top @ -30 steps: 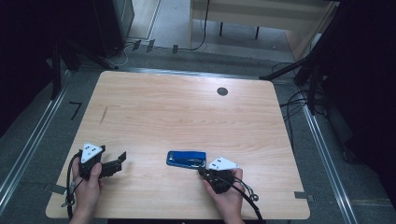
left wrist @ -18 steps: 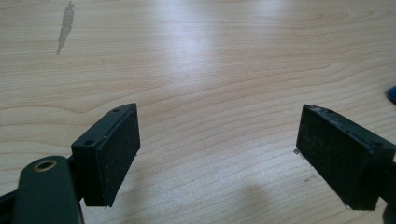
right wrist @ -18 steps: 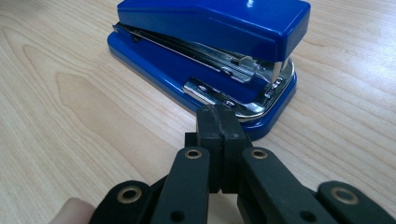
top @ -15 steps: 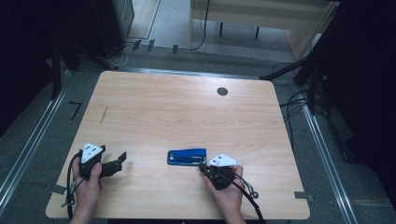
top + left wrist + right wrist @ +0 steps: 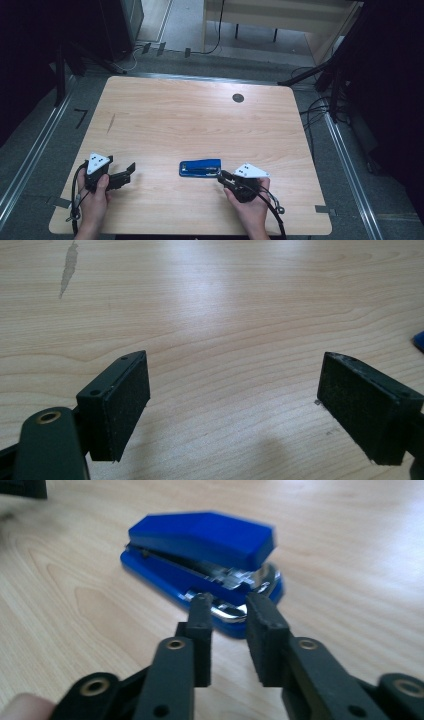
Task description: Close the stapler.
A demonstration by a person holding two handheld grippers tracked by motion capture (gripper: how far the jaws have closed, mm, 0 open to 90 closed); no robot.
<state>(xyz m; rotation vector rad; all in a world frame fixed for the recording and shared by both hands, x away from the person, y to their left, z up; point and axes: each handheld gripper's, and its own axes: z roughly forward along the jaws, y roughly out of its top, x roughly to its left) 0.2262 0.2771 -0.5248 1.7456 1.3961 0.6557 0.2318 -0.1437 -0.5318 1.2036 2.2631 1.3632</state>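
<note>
While both grippers rest low near the table's near edge, one blue stapler (image 5: 200, 168) lies flat on the wooden table (image 5: 200, 120), toward 6 o'clock from the table's middle in the high view. Its long axis runs from 9 o'clock to 3 o'clock across that view, parallel to the near edge. In the right gripper view the stapler (image 5: 200, 565) shows its metal end nearest the camera, with the blue top arm raised a little over the base; that end points toward the right gripper. There are two grippers, one in each of the person's hands. The right gripper (image 5: 223, 175) sits at the stapler's 3 o'clock end, its tips at or just short of that end; whether they touch it cannot be told. In its own view the right gripper (image 5: 229, 602) has its jaws drawn close together with a narrow gap between them, holding nothing. The left gripper (image 5: 131, 168) lies well apart from the stapler, toward 9 o'clock of it. In its own view the left gripper (image 5: 234, 405) has its jaws spread wide over bare wood, and a blue corner of the stapler (image 5: 419, 341) peeks in at 3 o'clock.
</note>
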